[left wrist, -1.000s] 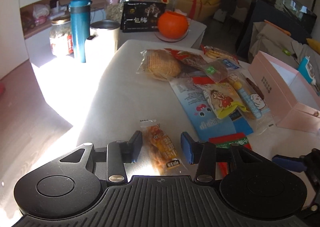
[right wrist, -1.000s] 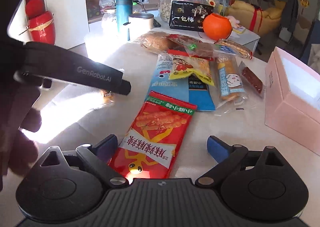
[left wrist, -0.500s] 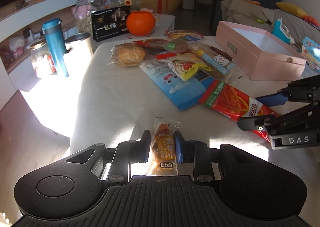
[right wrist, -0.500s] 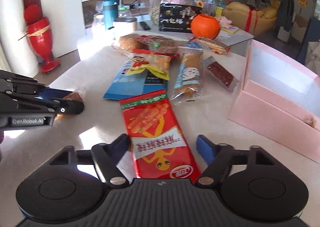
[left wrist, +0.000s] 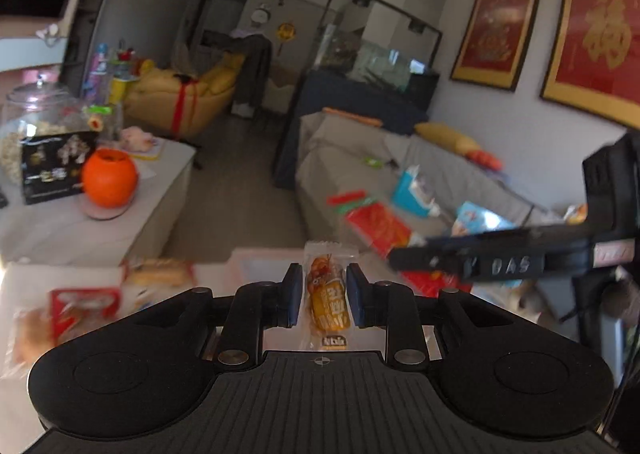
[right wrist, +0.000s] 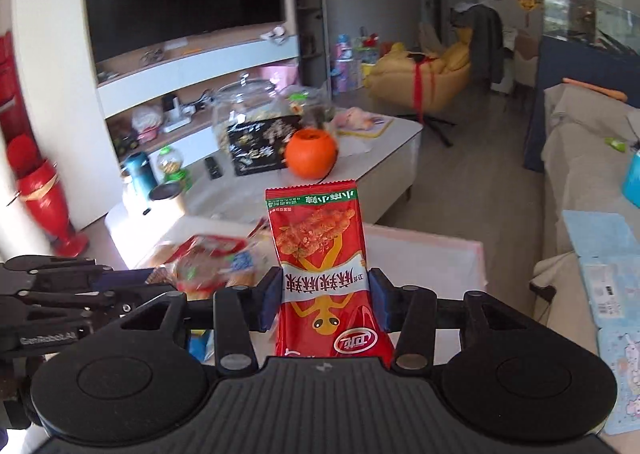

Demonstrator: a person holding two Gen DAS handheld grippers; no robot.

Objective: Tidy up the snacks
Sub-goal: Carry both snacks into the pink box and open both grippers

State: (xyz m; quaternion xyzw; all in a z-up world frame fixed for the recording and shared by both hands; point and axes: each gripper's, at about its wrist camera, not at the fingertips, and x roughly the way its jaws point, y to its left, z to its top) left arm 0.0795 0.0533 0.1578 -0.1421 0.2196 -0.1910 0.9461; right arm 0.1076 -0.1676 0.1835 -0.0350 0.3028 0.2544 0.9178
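**Living room, both grippers loaded**

Above the snack-strewn table (right wrist: 132, 254), the small orange snack packet (left wrist: 327, 300) sits clamped in the left gripper (left wrist: 323, 296). The right gripper (right wrist: 323, 300) pinches the red snack bag (right wrist: 324, 274), upright; pink box (right wrist: 436, 258) just beyond.

- In the left wrist view, the small snack packet (left wrist: 327, 296) stands at centre frame between the fingers of the left gripper (left wrist: 323, 296), touching both.
- The right gripper (left wrist: 492, 264) crosses the right of that frame, with the large snack bag (left wrist: 380, 228) just above and left of it.
- The round jar (left wrist: 109, 178) sits at mid left on the low table (left wrist: 60, 226), just right of the boxed pack (left wrist: 52, 168).
- In the right wrist view, the large snack bag (right wrist: 326, 274) rises at centre between the right gripper (right wrist: 325, 304) fingers.
- The left gripper (right wrist: 72, 294) lies at lower left, with the snack pile (right wrist: 208, 266) between it and the bag.
- The open box (right wrist: 432, 254) lies behind the bag, to its right.
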